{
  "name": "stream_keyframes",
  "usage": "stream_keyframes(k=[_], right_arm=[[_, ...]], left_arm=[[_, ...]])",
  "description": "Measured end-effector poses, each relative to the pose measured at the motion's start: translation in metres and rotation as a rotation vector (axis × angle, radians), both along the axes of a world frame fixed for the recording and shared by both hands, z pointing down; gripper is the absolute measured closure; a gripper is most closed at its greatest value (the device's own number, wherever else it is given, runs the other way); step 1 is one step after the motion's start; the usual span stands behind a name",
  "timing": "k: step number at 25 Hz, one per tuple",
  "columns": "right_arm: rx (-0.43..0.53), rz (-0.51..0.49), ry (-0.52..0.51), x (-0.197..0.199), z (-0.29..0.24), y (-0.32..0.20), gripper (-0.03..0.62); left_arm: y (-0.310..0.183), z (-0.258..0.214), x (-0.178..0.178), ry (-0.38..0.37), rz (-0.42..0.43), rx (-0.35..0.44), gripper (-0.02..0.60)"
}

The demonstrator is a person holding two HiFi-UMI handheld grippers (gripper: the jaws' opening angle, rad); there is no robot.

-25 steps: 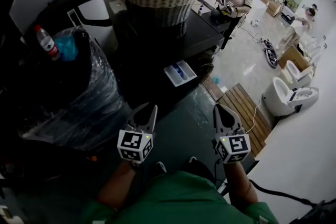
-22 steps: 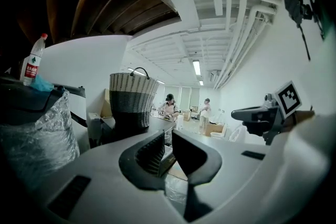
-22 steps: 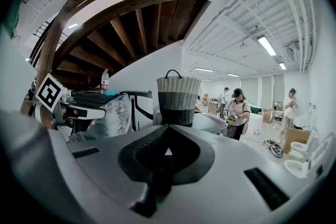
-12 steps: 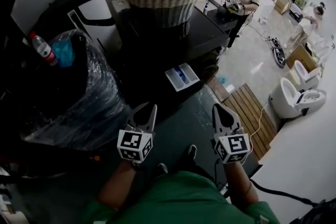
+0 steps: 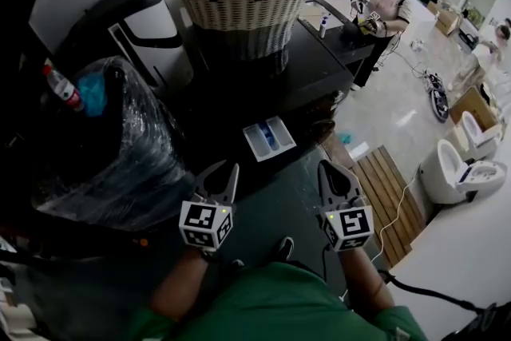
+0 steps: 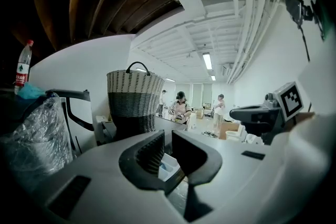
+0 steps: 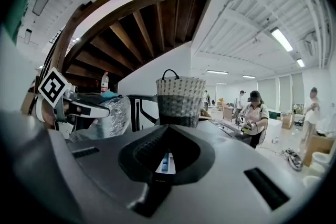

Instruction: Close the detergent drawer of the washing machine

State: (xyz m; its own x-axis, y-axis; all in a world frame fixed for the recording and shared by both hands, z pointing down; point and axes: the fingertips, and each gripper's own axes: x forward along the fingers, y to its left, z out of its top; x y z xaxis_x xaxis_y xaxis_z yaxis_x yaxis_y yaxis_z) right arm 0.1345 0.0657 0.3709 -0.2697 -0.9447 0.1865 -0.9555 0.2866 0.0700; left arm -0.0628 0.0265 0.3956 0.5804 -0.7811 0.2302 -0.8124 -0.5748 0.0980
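The washing machine [image 5: 315,64] is the dark block ahead of you, and a large woven basket [image 5: 243,0] with black handles stands on its top. To your left sits a bulky bundle wrapped in clear plastic [image 5: 120,152], with a red-capped water bottle [image 5: 62,88] upright on its far edge. Off to the right a slatted wooden platform [image 5: 387,188] lies on the floor beside a white toilet [image 5: 457,176], and a person [image 5: 383,4] works at a bench further back.

The detergent drawer [image 5: 269,138] juts out from the front of the machine towards you, open, its white compartments showing and a blue part inside.

Your left tool [image 5: 219,172] hangs low and near you, its jaws apart with a narrow gap and nothing between them; through that gap its own camera looks onto the drawer. Your right tool [image 5: 327,168] is level with it on the other side, jaws brought together at the tips and gripping nothing, pointed towards the drawer. Both tools are well apart from the drawer, neither touching it.
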Motion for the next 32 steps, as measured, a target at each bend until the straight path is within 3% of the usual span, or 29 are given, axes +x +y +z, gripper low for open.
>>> stream_keyframes(k=[7,16,26,32], right_arm=[[-0.010,-0.073,-0.026,0.033,-0.001,-0.028,0.571],[-0.053,-0.128,-0.033,0.040,0.019,-0.049,0.571],[-0.093,-0.050,0.005,0.040,0.037,-0.098,0.571],[-0.114,0.007,0.030,0.023,0.042,-0.149,0.571]], left_arm=[[-0.013,-0.015,0.028,-0.029,-0.075,0.022,0.525],[-0.029,-0.008,0.039,-0.059,-0.115,-0.003,0.525],[-0.098,0.020,0.045,-0.024,-0.035,-0.040,0.525],[-0.160,0.031,0.026,0.005,0.009,-0.064,0.525]])
